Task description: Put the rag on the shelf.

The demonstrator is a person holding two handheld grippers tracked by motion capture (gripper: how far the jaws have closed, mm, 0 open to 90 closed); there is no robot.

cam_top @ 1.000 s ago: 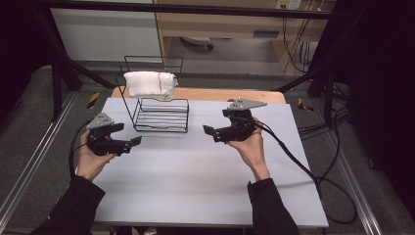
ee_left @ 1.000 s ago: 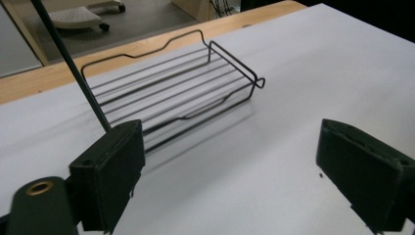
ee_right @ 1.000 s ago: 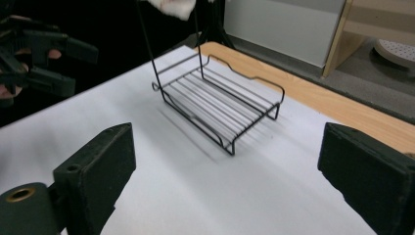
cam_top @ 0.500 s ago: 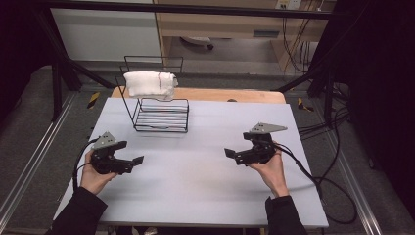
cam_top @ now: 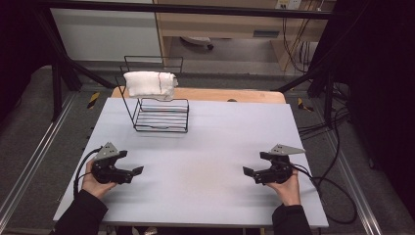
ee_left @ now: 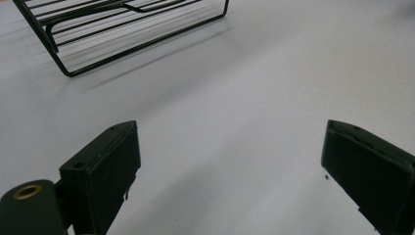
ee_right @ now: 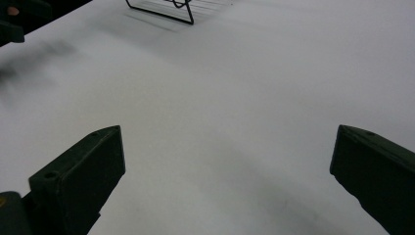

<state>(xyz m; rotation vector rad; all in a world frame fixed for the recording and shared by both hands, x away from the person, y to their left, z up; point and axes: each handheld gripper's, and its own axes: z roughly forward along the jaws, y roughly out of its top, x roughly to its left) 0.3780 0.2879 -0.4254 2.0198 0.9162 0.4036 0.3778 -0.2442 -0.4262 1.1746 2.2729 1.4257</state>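
A black wire rack (cam_top: 159,113) stands at the back left of the white table (cam_top: 220,142). A folded white towel (cam_top: 149,84) hangs over its top rail. My left gripper (cam_top: 133,172) rests near the front left edge, open, with bare table between its jaws (ee_left: 230,161). My right gripper (cam_top: 249,173) sits near the front right edge, also open and empty (ee_right: 227,166). The rack's base (ee_left: 122,29) appears at the top of the left gripper view, and its corner (ee_right: 166,10) at the top of the right gripper view.
A wooden board (cam_top: 235,95) runs along the table's back edge. Cables (cam_top: 333,196) trail off the right side. Black frame bars (cam_top: 63,68) stand at the back left, and metal rails (cam_top: 29,161) run along the floor on the left.
Both hands have drawn back from beside the rack toward the front edge of the table and moved further apart. The towel and rack have stayed in place.
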